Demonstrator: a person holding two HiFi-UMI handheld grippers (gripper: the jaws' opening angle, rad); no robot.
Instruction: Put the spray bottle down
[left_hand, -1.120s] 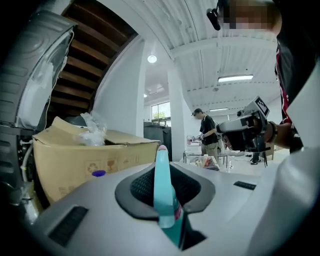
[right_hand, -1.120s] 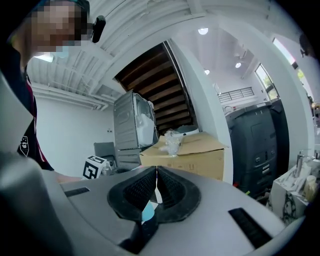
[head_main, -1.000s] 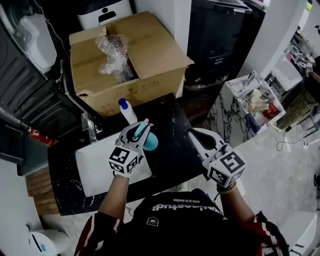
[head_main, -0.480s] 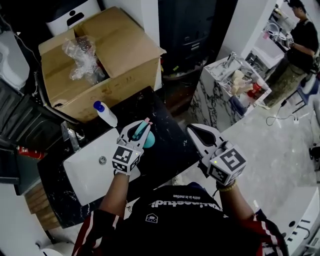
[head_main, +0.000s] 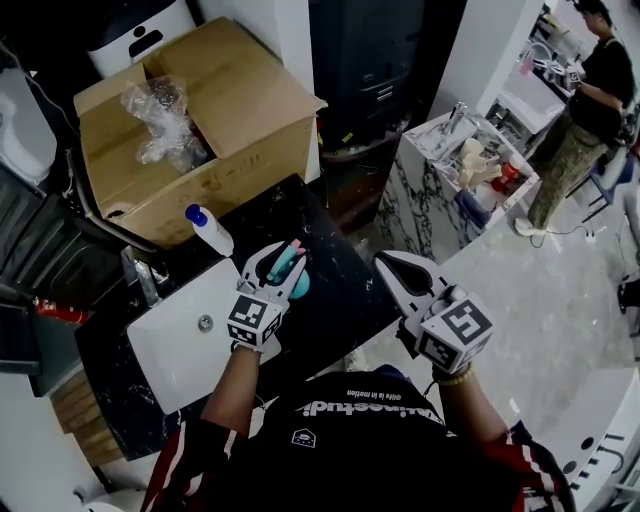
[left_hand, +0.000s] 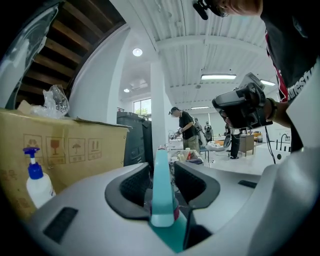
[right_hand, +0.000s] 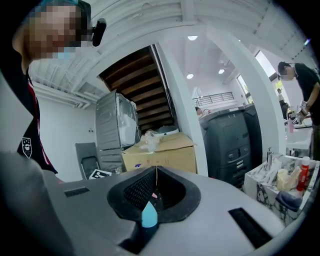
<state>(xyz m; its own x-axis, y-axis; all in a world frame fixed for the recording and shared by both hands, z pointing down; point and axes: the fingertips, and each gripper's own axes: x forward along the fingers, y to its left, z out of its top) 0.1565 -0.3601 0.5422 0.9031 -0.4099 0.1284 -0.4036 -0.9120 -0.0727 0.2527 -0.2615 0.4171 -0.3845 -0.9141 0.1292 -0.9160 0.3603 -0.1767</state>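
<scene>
The teal spray bottle (head_main: 299, 281) with a pink nozzle tip stands on the black counter (head_main: 340, 300), just right of the white sink (head_main: 175, 345). My left gripper (head_main: 285, 258) is around its top. In the left gripper view the bottle's head (left_hand: 161, 185) rises between the pads. The jaws are opening, and a gap shows beside the right pad. My right gripper (head_main: 386, 263) hovers off the counter's right edge. Its tips meet in the right gripper view (right_hand: 156, 172), with nothing held.
A white pump bottle with a blue cap (head_main: 210, 231) lies behind the sink. An open cardboard box (head_main: 240, 120) with crumpled plastic stands at the back. A marble-patterned stand (head_main: 440, 190) with small items is to the right, and a person (head_main: 585, 110) stands beyond it.
My left gripper came a little nearer and lower with the bottle. Its jaws now stand wider around it. The right gripper has barely shifted.
</scene>
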